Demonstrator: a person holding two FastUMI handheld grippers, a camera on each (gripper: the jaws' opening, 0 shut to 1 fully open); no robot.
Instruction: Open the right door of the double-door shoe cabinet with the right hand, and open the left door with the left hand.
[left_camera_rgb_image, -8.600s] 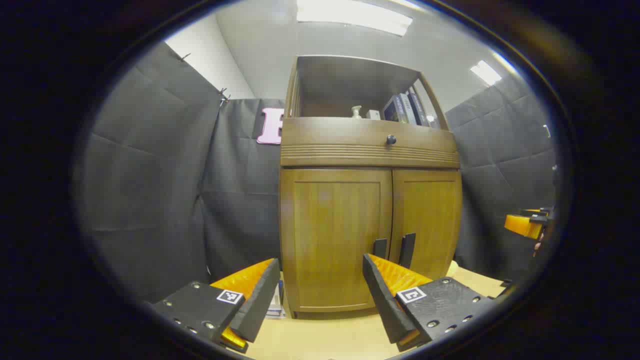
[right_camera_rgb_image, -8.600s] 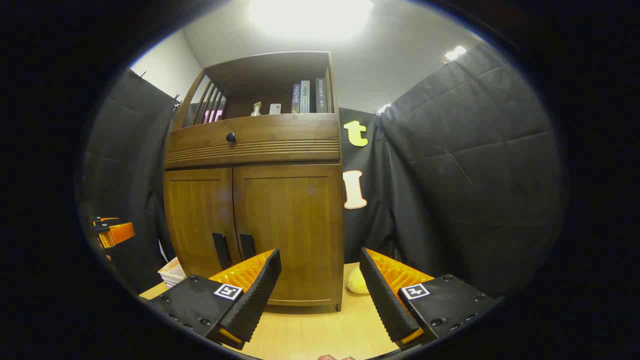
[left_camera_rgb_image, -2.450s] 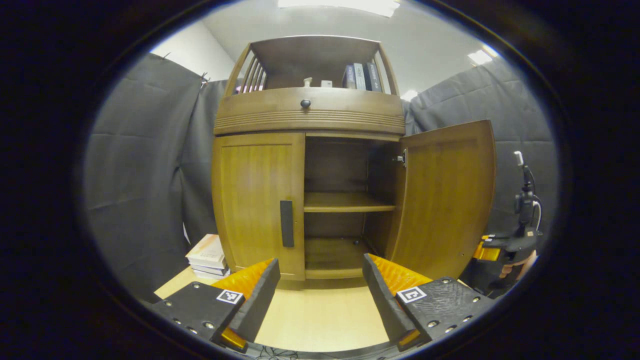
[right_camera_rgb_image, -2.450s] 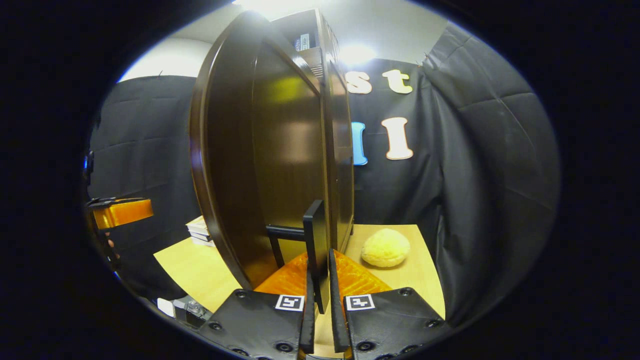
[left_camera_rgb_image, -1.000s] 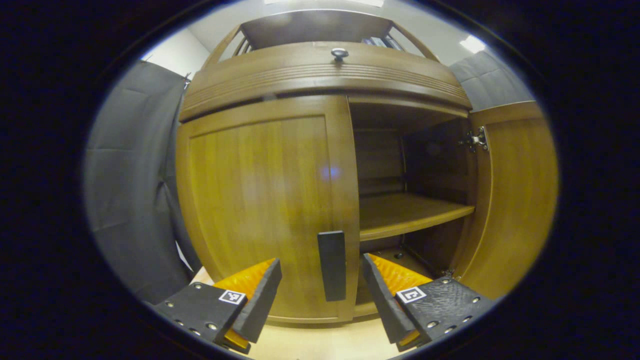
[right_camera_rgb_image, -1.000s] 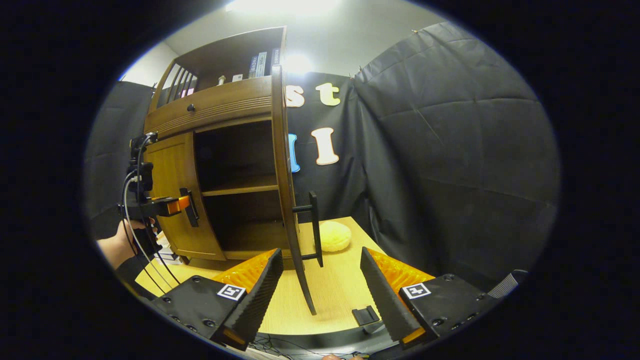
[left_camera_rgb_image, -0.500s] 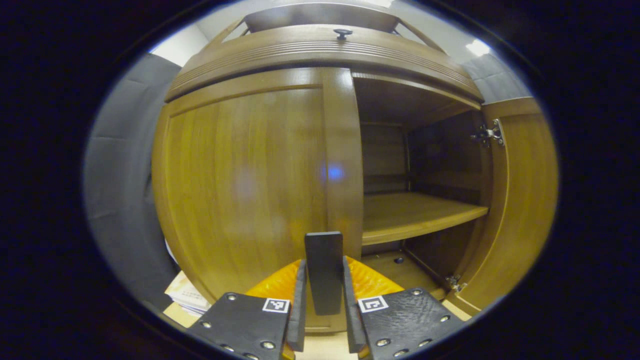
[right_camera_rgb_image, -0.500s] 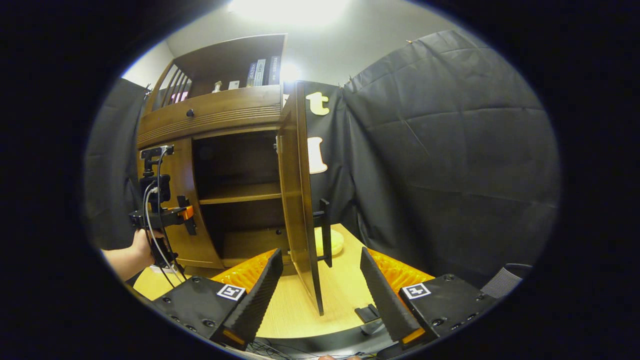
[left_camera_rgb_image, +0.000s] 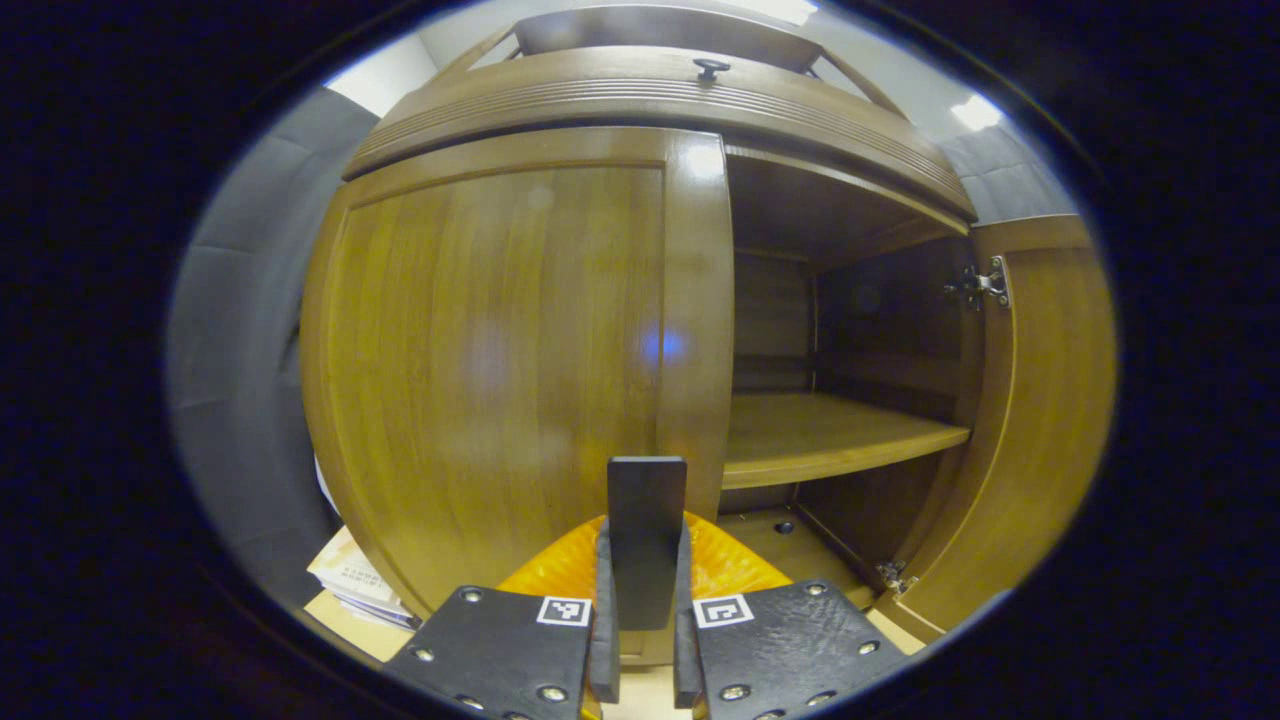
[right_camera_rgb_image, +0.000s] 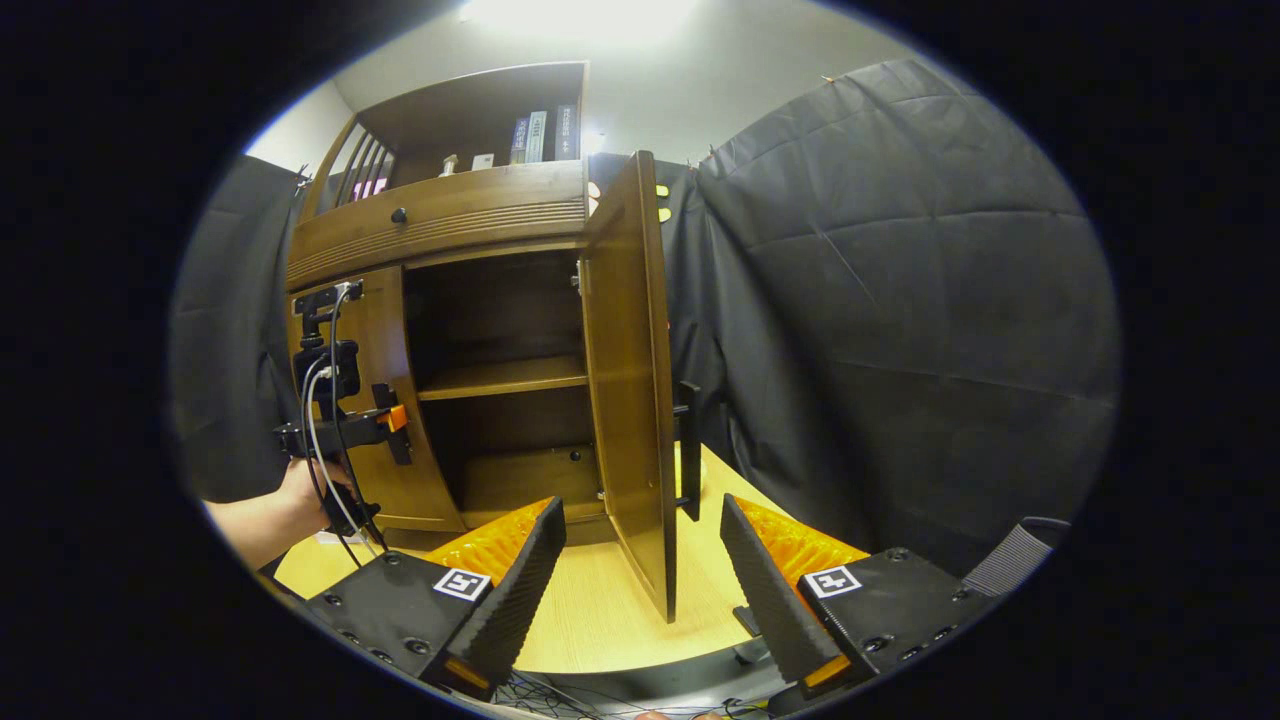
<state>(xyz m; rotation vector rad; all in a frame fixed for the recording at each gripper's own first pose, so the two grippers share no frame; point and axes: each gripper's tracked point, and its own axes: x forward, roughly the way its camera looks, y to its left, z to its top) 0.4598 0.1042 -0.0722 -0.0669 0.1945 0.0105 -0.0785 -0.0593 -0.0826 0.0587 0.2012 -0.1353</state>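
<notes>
Both fingers of left claw (left_camera_rgb_image: 640, 640) clamp left door handle (left_camera_rgb_image: 646, 520); left door (left_camera_rgb_image: 500, 360) closed. Right claw (right_camera_rgb_image: 640, 590) released, apart from swung-out right door (right_camera_rgb_image: 630, 400).

- A light wooden desk (right_camera_rgb_image: 600, 610) carries the furniture; a bare stretch of it shows in the right gripper view.
- A stack of books (left_camera_rgb_image: 350, 580) lies flat on the desk at the lower left of the left gripper view, partly hidden.
- Upright books (right_camera_rgb_image: 540, 135) stand side by side on the open top shelf, toward its right end.
- A small pale bottle (right_camera_rgb_image: 450, 163) and a small white box (right_camera_rgb_image: 482, 160) sit on that shelf, left of the upright books.
- A tangle of cables (right_camera_rgb_image: 560, 690) lies at the desk's near edge.
- A bright ceiling light (right_camera_rgb_image: 580, 15) glares overhead.
</notes>
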